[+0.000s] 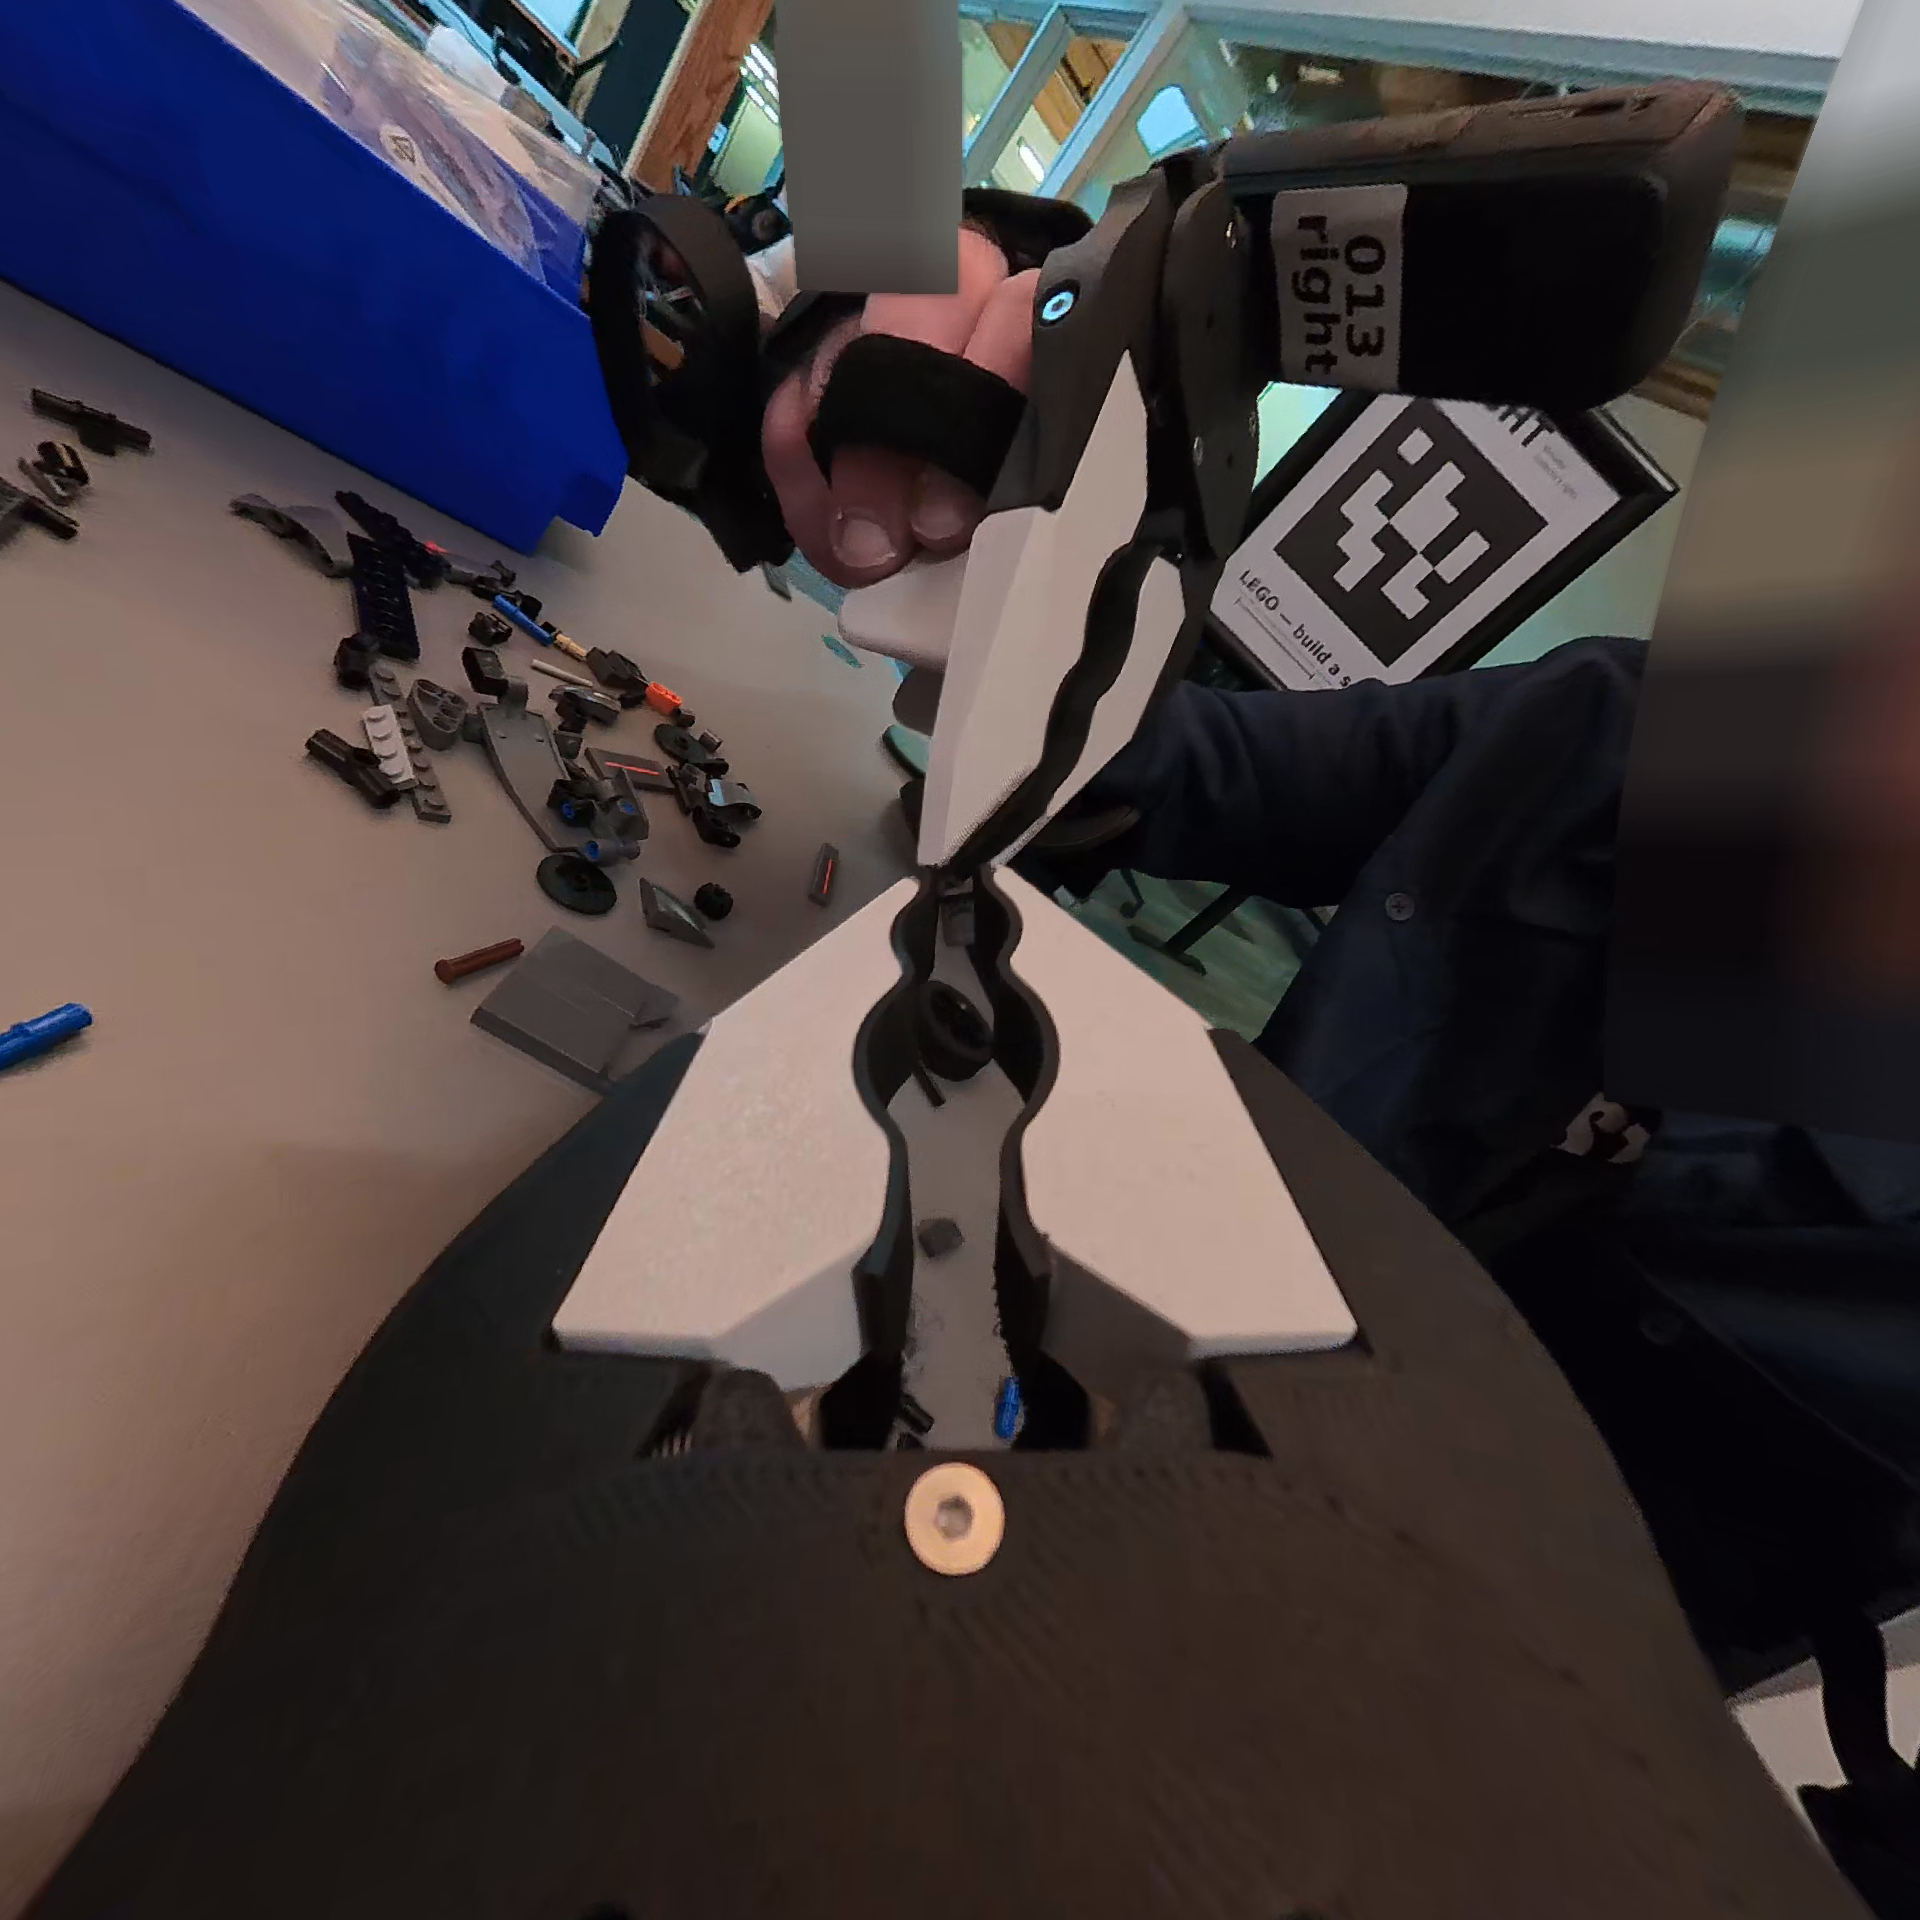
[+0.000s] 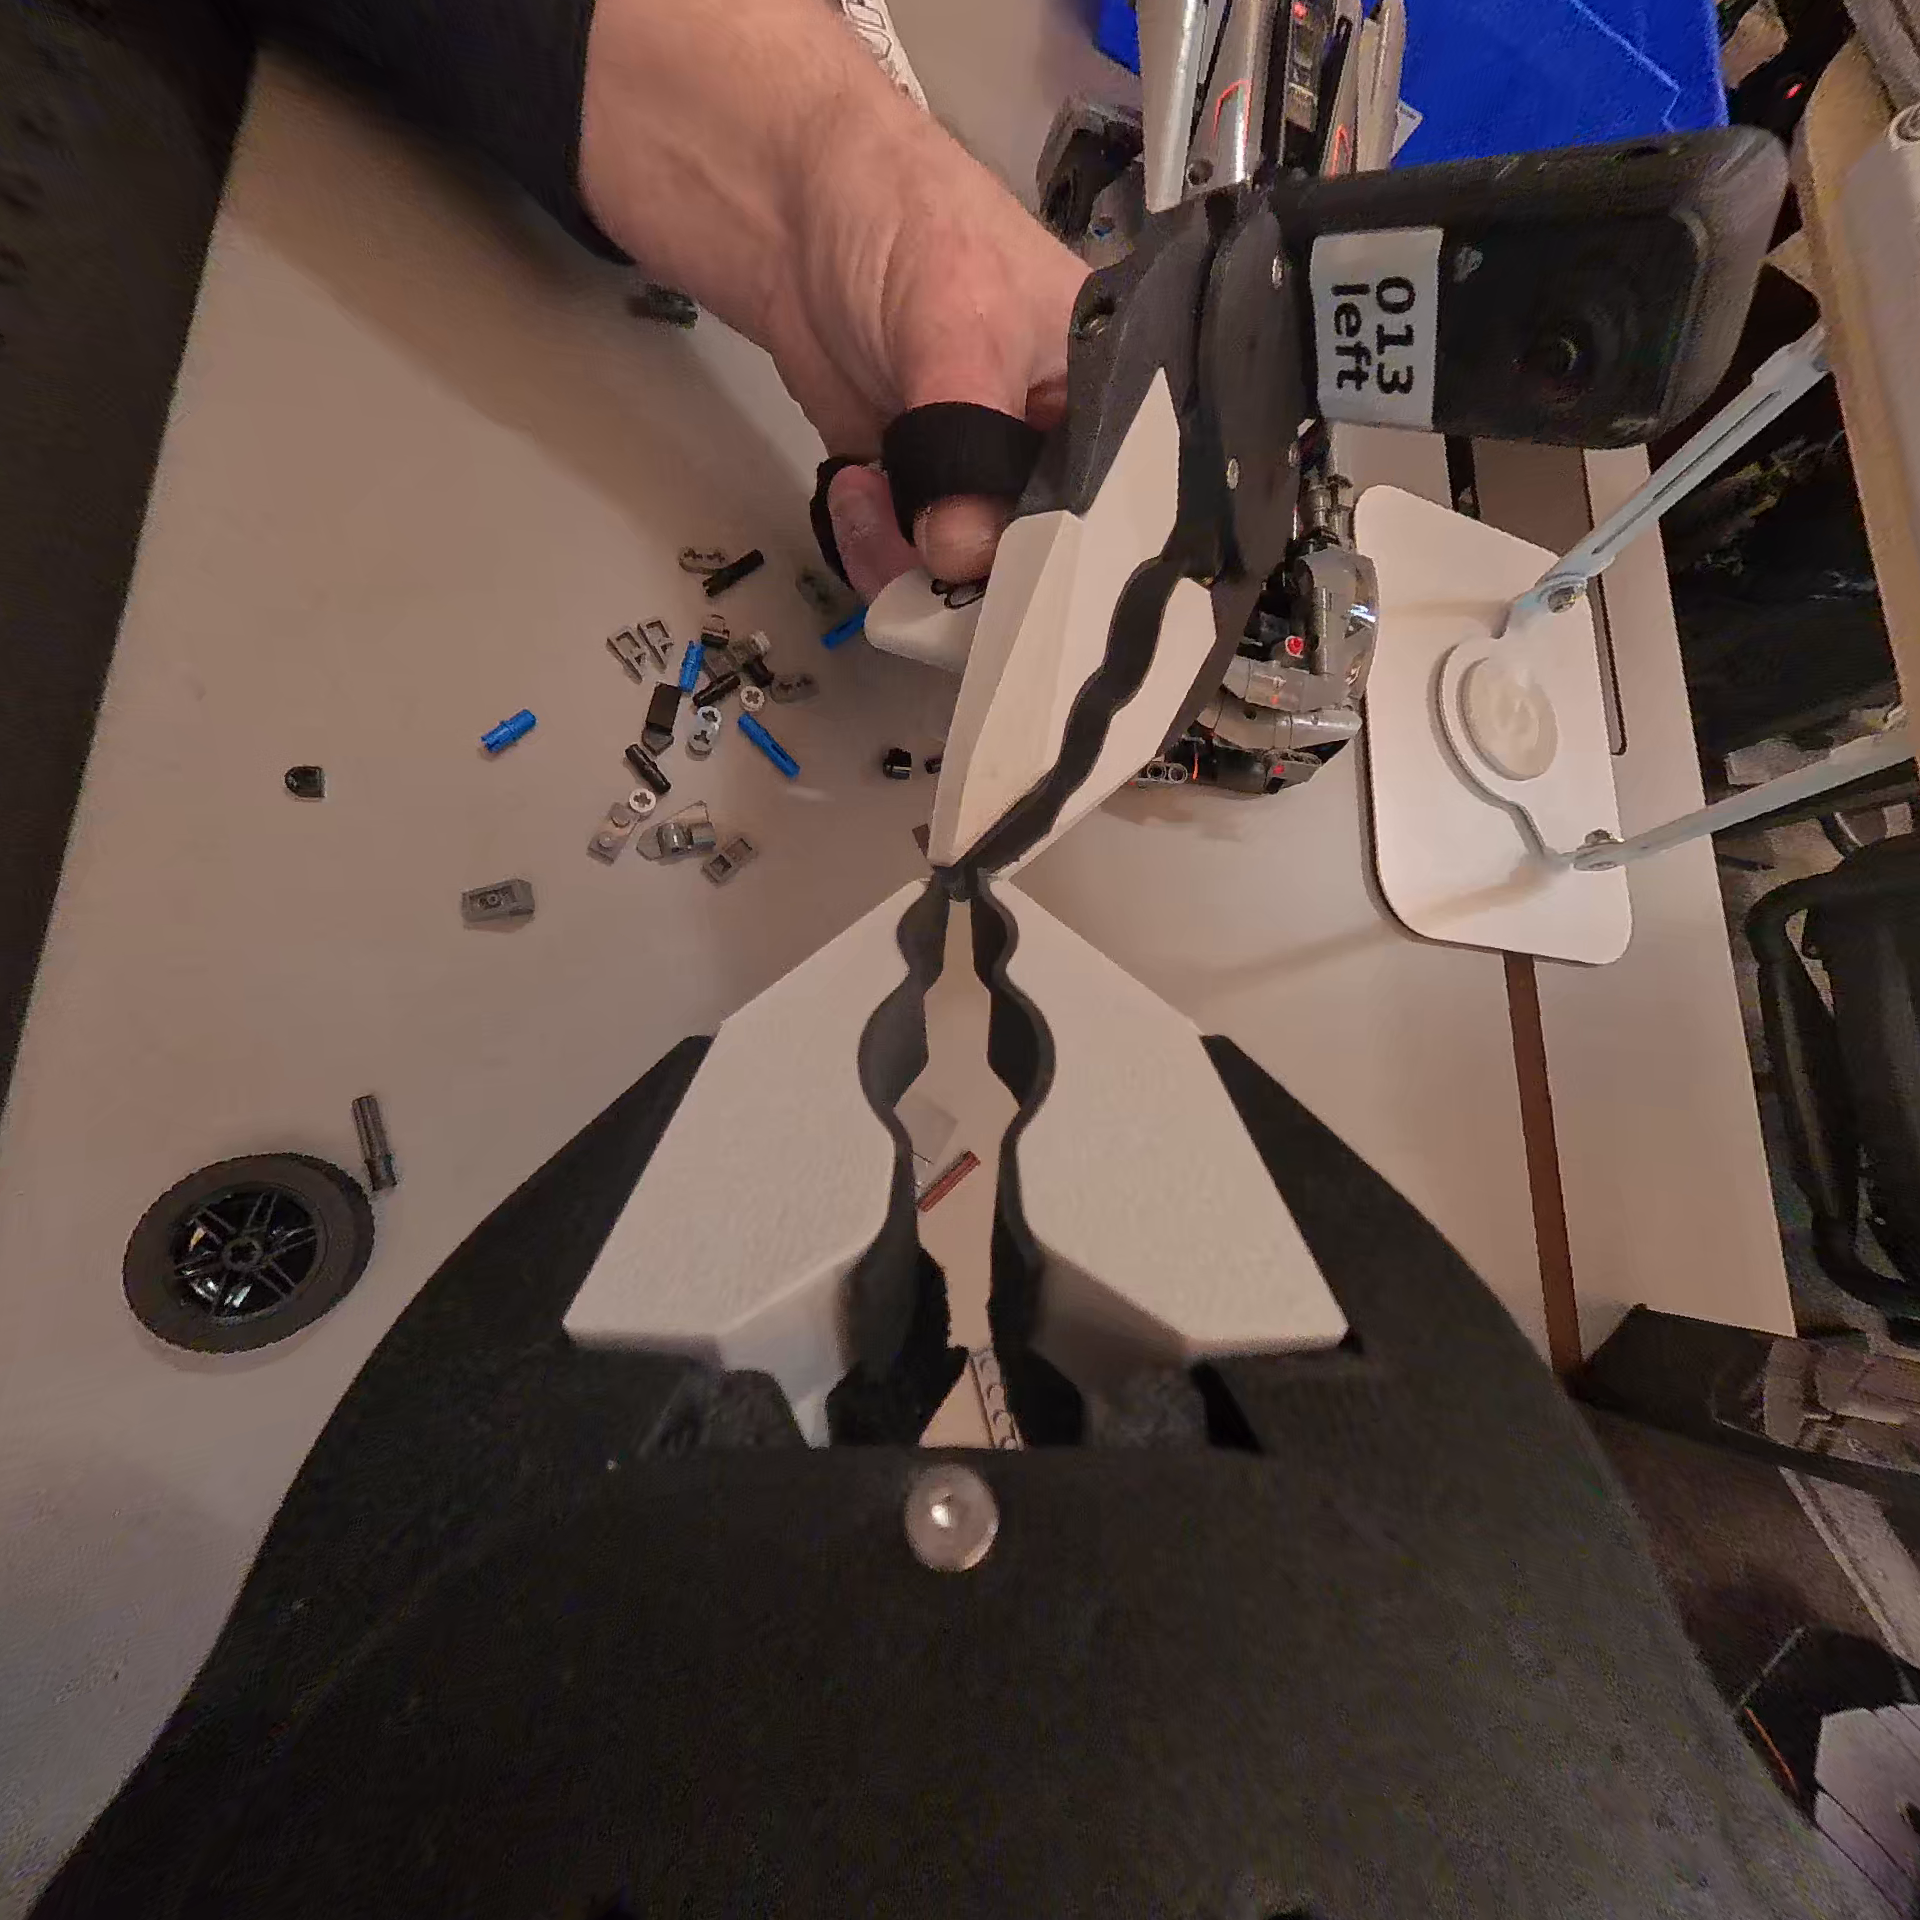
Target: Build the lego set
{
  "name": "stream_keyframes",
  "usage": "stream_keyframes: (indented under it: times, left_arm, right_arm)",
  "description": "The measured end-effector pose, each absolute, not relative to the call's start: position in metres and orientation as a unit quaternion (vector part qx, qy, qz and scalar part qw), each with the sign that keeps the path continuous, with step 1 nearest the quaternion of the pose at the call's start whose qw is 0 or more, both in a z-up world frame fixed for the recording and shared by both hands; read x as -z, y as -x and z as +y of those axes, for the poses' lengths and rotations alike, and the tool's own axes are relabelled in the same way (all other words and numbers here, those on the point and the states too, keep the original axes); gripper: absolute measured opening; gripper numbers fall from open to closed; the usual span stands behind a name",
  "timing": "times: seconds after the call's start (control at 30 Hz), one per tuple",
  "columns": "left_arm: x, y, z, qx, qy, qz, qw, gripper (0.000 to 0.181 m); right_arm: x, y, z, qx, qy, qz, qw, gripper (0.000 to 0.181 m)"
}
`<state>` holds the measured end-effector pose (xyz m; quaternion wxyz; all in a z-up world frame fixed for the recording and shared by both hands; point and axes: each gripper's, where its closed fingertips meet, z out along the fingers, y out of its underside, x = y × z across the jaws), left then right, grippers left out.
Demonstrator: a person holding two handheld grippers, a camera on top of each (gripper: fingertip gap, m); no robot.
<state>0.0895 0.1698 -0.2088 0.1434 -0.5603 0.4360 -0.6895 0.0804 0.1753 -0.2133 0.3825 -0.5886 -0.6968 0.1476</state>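
My left gripper (image 1: pixel 951 896) and right gripper (image 1: pixel 963 854) meet tip to tip above the table. Both are shut on a small dark Lego piece (image 1: pixel 956 914) pinched where the tips touch. I cannot tell if it is one piece or two. The right wrist view shows the same meeting: my right gripper (image 2: pixel 954 896) from below, the left gripper (image 2: pixel 968 857) from above, and the dark piece (image 2: pixel 958 883) between them. Loose Lego parts (image 1: pixel 520 707) lie on the grey table to the left. A part-built grey model (image 2: pixel 1288 665) stands behind the left gripper.
A blue bin (image 1: pixel 312 260) stands at the back left. A grey plate (image 1: pixel 571 1003), a brown pin (image 1: pixel 478 961) and a blue pin (image 1: pixel 42 1034) lie near. A black wheel (image 2: pixel 249 1252) and small parts (image 2: pixel 696 727) lie left; a white stand base (image 2: pixel 1496 727) lies right. Left and right tips are no more than a few centimetres apart. The part-built grey model (image 2: pixel 1288 665) is about equally far from each gripper, around 20 centimeters.
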Motion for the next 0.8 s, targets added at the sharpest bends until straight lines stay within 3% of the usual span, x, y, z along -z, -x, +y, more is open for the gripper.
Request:
stream_keyframes:
  times: [0.43, 0.8]
  left_arm:
    - [0.212, -0.093, 0.192, 0.648, 0.595, 0.426, 0.212, 0.022]
    - [0.294, -0.133, 0.184, 0.335, 0.642, 0.629, 0.283, 0.039]
  right_arm:
    - [0.206, -0.099, 0.201, -0.172, 0.655, -0.629, 0.382, 0.000]
    - [0.203, -0.121, 0.239, -0.181, 0.720, -0.536, 0.402, 0.000]
